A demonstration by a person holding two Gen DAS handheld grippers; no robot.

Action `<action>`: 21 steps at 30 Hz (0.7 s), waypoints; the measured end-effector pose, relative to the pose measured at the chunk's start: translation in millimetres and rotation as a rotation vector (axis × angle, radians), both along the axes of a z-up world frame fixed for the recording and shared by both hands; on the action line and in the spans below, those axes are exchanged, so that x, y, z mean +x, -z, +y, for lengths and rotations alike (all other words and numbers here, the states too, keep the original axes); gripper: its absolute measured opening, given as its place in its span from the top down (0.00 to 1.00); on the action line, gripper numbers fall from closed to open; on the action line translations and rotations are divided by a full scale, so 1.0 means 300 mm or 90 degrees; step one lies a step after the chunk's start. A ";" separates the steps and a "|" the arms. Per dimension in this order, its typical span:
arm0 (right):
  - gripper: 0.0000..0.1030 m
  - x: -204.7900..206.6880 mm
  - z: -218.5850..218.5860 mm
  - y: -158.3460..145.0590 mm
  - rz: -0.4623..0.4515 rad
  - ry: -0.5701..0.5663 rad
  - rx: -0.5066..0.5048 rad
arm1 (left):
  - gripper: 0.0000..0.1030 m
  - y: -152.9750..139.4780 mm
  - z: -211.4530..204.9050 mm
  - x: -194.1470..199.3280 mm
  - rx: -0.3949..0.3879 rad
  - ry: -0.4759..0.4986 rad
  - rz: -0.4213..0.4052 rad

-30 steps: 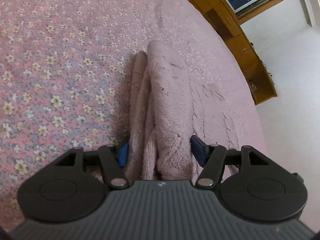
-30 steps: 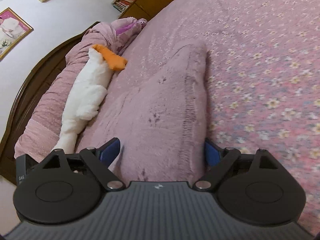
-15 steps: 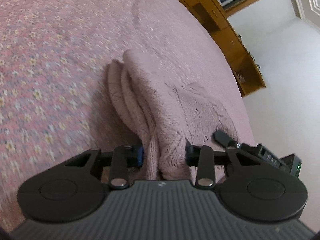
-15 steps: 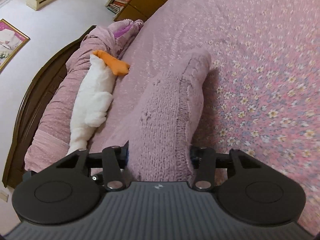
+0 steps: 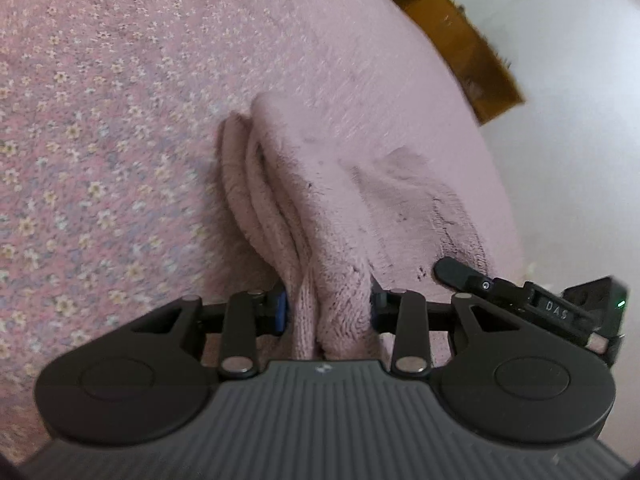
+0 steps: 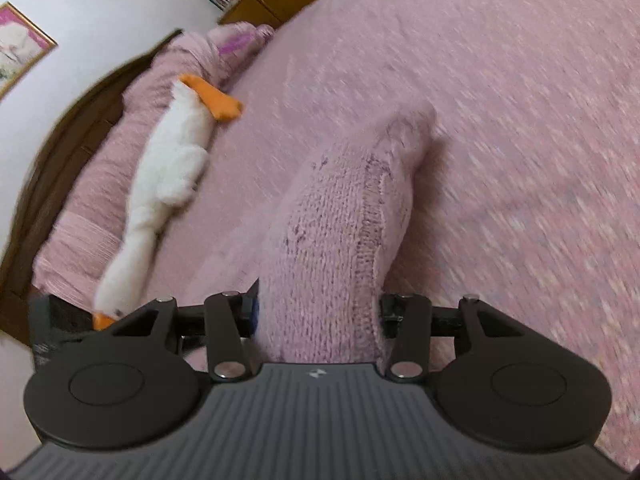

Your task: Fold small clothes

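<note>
A pale pink knitted garment lies folded in layers on the floral pink bedspread. My left gripper is shut on its bunched near edge, the blue pads pressing the layers from both sides. In the right wrist view the same pink knit rises off the bed as a thick fold, and my right gripper is shut on its near end. The right gripper's body shows at the right of the left wrist view, close beside the left one.
A white plush goose with an orange beak lies along a rolled pink blanket at the dark headboard. Wooden shelving runs past the bed's far edge. Open bedspread spreads to the right of the garment.
Both grippers closed from open onto the garment's near edge, then lifted it and moved. The knit now stands up in a fold, and the right gripper has come into the left wrist view.
</note>
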State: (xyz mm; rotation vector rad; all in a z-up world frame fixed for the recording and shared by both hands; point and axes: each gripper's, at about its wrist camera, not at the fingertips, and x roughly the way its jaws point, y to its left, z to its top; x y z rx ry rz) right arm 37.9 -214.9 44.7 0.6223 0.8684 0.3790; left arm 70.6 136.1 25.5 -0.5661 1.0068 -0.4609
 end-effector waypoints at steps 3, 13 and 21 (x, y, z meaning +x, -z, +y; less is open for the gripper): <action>0.49 -0.019 -0.001 0.067 0.022 0.011 -0.008 | 0.63 0.024 -0.013 0.003 0.031 0.002 -0.001; 0.42 -0.048 0.028 0.097 0.002 0.021 -0.046 | 0.58 -0.030 -0.079 -0.051 0.111 0.012 -0.035; 0.34 -0.121 0.029 0.042 -0.026 0.027 -0.095 | 0.61 -0.118 -0.077 -0.128 0.183 -0.005 -0.079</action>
